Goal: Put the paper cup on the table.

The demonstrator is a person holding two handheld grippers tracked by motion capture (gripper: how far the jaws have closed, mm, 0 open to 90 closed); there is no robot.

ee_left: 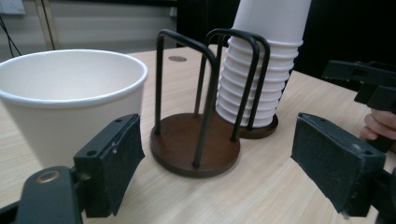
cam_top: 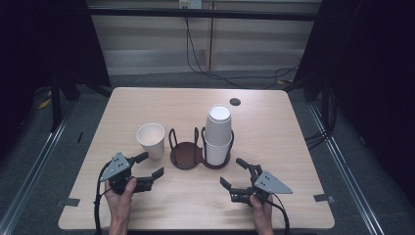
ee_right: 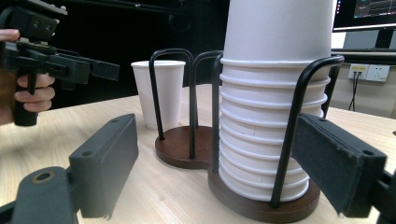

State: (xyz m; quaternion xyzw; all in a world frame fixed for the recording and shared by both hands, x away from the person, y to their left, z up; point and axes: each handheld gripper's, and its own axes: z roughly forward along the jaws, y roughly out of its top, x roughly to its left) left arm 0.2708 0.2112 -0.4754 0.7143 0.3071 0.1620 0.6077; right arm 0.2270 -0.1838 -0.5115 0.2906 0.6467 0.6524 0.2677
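A single white paper cup (cam_top: 150, 139) (ee_left: 70, 93) (ee_right: 163, 93) stands upright left of a black wire cup holder. The holder's left brown base (cam_top: 186, 155) (ee_left: 194, 144) (ee_right: 180, 147) is bare. Its right bay holds a tall stack of upturned white cups (cam_top: 218, 134) (ee_left: 261, 70) (ee_right: 275, 93). My left gripper (cam_top: 151, 165) (ee_left: 219, 154) is open just in front of the single cup, holding nothing. My right gripper (cam_top: 232, 172) (ee_right: 219, 168) is open in front of the stack, also holding nothing.
The wooden table (cam_top: 274, 127) has a small dark round hole (cam_top: 235, 102) near its far edge. Black cables (cam_top: 205, 68) trail on the floor behind. Dark curtains stand at both sides.
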